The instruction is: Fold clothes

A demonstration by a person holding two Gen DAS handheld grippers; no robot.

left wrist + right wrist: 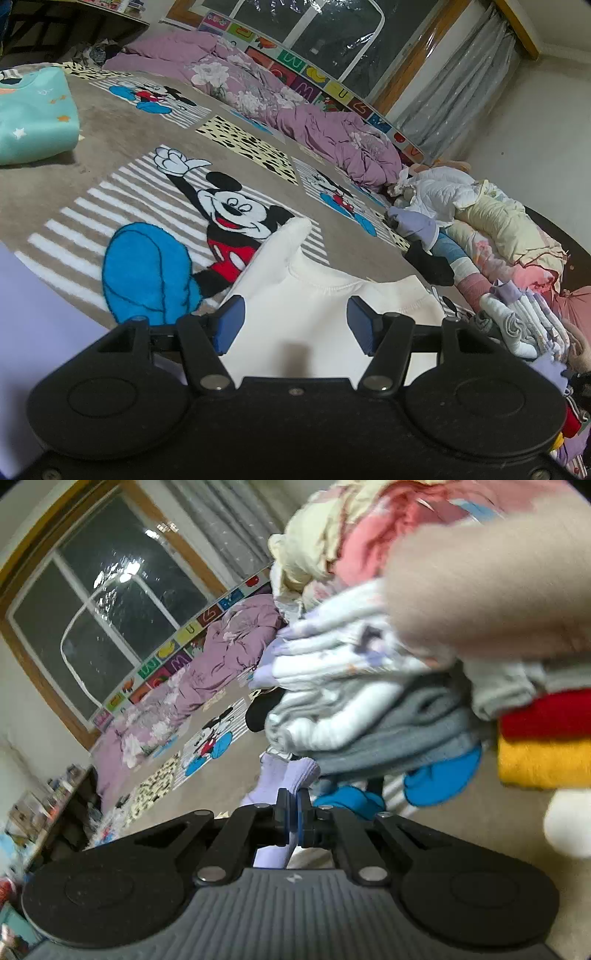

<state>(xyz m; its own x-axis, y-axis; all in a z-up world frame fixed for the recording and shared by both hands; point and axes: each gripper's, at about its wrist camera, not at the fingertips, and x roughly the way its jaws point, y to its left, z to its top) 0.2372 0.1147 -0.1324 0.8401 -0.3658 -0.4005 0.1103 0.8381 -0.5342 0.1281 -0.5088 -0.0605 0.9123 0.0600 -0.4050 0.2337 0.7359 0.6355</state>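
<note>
White garment (314, 306) lies on the Mickey Mouse blanket (147, 192), dead ahead of the left tool (295, 325), whose pads are spread wide over it. Right tool (294, 812) pinches a lavender cloth (284, 779) beside the clothes pile (369, 709). The lavender piece's shape is hidden by the tool.

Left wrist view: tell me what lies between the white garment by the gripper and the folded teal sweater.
Only blanket: a Mickey Mouse panel separates the white garment from the teal sweater. No clothing lies there.
</note>
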